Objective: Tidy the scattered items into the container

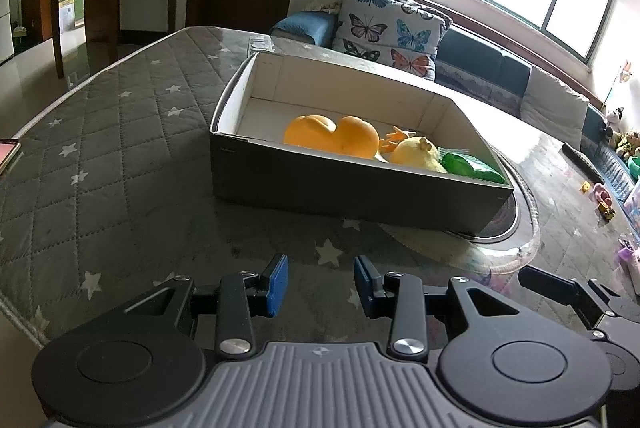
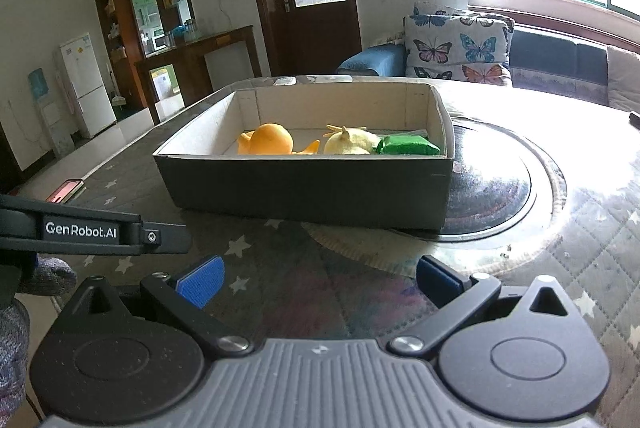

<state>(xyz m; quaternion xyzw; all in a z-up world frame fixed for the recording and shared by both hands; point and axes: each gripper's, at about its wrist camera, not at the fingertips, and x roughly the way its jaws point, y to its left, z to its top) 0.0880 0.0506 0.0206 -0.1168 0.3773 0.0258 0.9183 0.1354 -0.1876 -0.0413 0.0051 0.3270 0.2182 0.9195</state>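
A dark cardboard box (image 1: 340,188) with a white inside stands on the quilted table. In it lie an orange duck toy (image 1: 332,138), a pale yellow plush toy (image 1: 416,154) and a green packet (image 1: 472,166). The same box (image 2: 304,188), duck (image 2: 268,140), yellow toy (image 2: 350,144) and packet (image 2: 408,146) show in the right wrist view. My left gripper (image 1: 321,284) is open and empty, a short way in front of the box. My right gripper (image 2: 320,282) is open wide and empty, also in front of the box.
A round dark glass hotplate (image 2: 496,188) lies under the box's right end. A phone (image 2: 66,190) lies at the table's left edge. Small toys (image 1: 600,196) and a dark remote (image 1: 580,158) lie at the far right. The left gripper's arm (image 2: 92,230) crosses the right view's left side.
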